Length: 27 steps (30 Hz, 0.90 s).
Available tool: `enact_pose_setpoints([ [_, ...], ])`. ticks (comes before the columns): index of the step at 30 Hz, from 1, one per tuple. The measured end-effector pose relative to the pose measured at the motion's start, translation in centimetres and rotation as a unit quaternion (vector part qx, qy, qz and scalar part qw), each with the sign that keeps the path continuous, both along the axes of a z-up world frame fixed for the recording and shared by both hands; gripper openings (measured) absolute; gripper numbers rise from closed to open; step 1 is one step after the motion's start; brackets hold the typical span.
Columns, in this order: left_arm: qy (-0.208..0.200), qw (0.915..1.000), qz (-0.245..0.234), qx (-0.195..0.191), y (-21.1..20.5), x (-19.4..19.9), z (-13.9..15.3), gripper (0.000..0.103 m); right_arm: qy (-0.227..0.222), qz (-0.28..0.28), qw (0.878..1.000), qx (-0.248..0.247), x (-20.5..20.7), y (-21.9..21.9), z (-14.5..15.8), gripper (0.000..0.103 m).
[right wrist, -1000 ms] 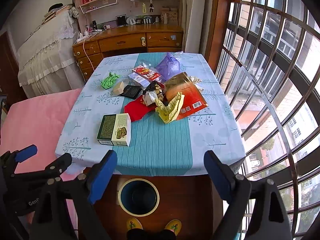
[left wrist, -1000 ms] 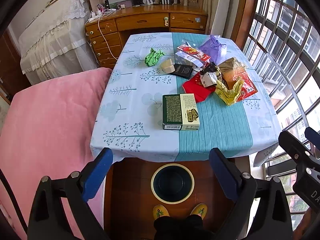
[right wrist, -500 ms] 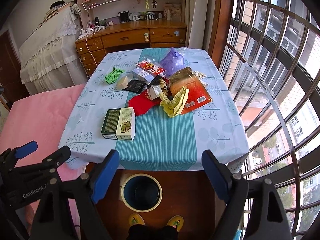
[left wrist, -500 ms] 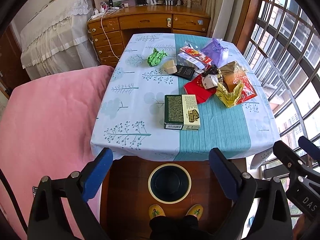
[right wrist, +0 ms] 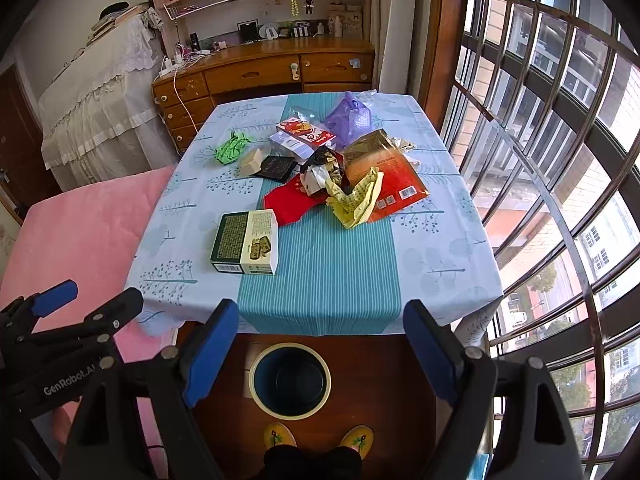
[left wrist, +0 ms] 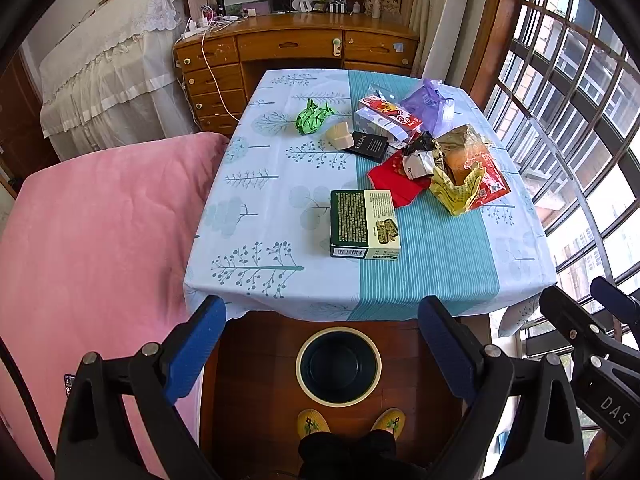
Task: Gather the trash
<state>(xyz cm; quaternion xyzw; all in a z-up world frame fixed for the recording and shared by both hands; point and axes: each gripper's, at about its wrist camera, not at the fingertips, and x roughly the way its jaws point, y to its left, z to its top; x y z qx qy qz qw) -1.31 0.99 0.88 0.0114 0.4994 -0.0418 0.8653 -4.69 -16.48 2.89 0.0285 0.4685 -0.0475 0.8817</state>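
Below, bin on floor, both claws spread wide, green box on table

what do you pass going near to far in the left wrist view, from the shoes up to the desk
yellow shoes → bin → green box → red packet → black card → purple bag → desk
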Motion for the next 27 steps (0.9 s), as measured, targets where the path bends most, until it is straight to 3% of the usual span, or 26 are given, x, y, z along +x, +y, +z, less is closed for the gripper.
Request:
enact_pose_setpoints([
  [19, -0.01, 0.9989, -0.044, -0.012, 1.8, 1.8, 0.8, 0.096, -0.01, -0.033, 0.999, 0.01, 0.4, 1.2, 0.7, 0.085],
  [27, 0.02, 0.9936, -0.111, 0.009, 1.5, 4.7, -1.6, 0.096, -0.012, -0.052, 0.998, 0.018, 1.0, -0.1, 0.5, 0.085],
])
